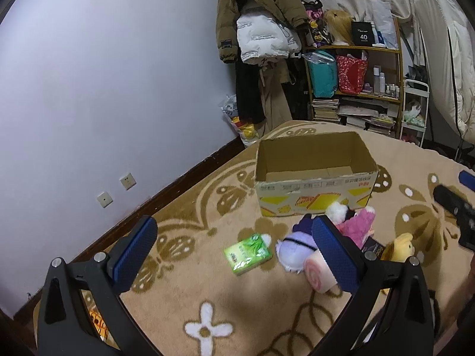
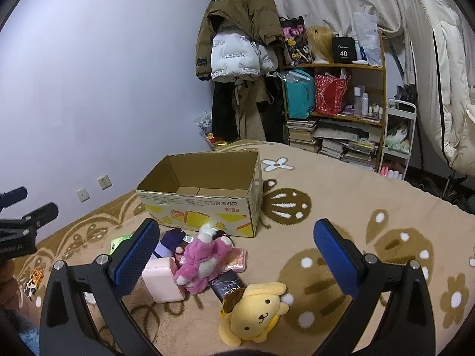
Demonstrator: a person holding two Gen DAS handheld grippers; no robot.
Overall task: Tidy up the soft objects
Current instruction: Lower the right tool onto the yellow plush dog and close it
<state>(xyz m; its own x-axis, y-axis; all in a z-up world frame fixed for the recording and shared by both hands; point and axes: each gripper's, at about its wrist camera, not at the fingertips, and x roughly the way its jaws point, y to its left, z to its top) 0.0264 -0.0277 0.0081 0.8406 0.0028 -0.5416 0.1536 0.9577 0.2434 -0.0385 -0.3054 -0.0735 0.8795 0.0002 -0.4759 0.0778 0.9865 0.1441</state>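
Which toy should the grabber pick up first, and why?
Probably lower the right gripper onto the yellow dog plush: it lies nearest, apart from the pile, both grippers are open and empty, and the cardboard box holds no toys.

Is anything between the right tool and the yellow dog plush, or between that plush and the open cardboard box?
Nothing blocks the right tool from the yellow dog plush; its fingers are open above it. Toward the cardboard box, the pink plush and a dark packet lie in between, so lift it over them.

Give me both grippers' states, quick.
Left gripper: open, holding nothing.
Right gripper: open, holding nothing.
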